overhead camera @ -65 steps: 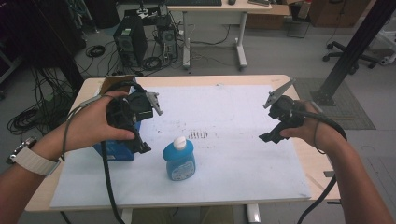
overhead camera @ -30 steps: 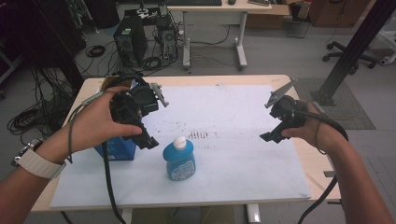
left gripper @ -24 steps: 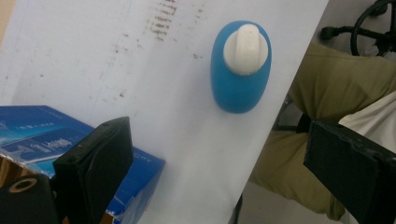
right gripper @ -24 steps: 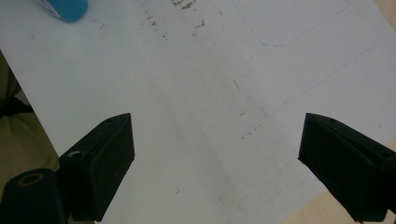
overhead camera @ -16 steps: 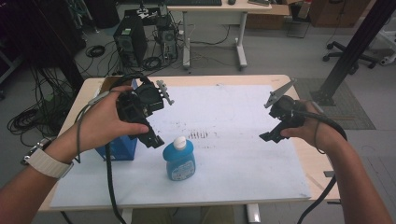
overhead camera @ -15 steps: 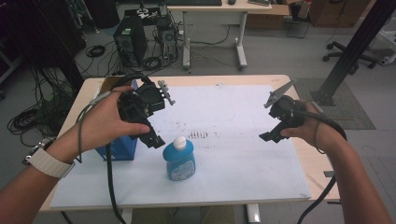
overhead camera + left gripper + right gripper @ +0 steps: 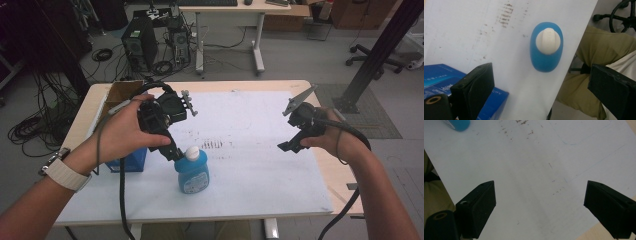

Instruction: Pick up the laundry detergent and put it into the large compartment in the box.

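A blue bottle with a white cap (image 7: pixel 192 170) stands upright near the table's front, left of centre. My left gripper (image 7: pixel 172 150) hangs just above and left of the cap, jaws open. Looking down from the left gripper view, the bottle (image 7: pixel 546 47) lies ahead between the wide-apart jaws, not touched. My right gripper (image 7: pixel 290 145) is held open above the right side of the white sheet (image 7: pixel 250 150). In the right gripper view the bottle's blue edge (image 7: pixel 459 124) peeks in at the top left, far from the jaws.
A blue box (image 7: pixel 127 161) sits at the left edge of the table, under my left hand, and reappears in the left gripper view (image 7: pixel 441 75). A cardboard box (image 7: pixel 117 92) stands at the back left corner. The person's legs (image 7: pixel 594 55) are below the table's front edge.
My left gripper has moved right and slightly forward, from over the blue box to just above the bottle's cap. The right gripper has stayed put.
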Demonstrator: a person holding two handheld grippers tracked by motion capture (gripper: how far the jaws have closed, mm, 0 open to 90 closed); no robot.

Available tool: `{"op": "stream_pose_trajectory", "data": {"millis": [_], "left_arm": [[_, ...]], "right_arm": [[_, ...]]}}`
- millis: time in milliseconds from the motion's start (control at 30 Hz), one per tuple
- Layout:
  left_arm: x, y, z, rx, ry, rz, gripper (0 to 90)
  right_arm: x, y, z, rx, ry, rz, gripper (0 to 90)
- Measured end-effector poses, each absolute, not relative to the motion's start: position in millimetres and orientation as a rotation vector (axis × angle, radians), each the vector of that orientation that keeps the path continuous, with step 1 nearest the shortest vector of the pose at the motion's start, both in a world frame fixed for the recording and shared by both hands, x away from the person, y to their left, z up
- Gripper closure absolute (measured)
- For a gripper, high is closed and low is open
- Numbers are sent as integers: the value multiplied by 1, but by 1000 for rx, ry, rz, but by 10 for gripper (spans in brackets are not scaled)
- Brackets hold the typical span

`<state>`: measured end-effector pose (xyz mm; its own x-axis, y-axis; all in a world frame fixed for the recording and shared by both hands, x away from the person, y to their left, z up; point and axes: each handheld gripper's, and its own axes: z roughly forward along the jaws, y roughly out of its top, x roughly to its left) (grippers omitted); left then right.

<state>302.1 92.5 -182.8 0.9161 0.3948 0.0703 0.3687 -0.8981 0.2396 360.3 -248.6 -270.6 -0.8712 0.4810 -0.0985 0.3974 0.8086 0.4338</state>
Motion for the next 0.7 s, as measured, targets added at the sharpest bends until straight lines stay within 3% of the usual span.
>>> {"op": "stream_pose_trajectory", "data": {"millis": [700], "left_arm": [[303,79,-193,2848,507,153,49]], "right_arm": [[356,-257,-270,703,2782,609,107]]}}
